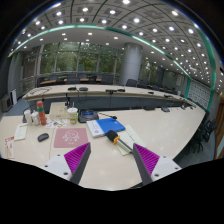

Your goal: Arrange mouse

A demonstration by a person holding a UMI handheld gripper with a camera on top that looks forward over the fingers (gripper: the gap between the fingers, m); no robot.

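Observation:
A small dark mouse (pixel 43 137) lies on the pale table (pixel 160 125), far to the left of my fingers and beyond them. A pink mat (pixel 72 137) lies on the table just right of the mouse, ahead of my left finger. My gripper (pixel 112 158) is held above the table's near part. Its fingers with purple pads (pixel 77 157) stand wide apart, open, with nothing between them.
A white sheet with a yellow-and-black tool (pixel 122 143) lies just ahead of the fingers. A blue box (pixel 104 126) sits beyond it. Bottles and small items (pixel 36 115) crowd the table's far left. Desks and chairs fill the office behind.

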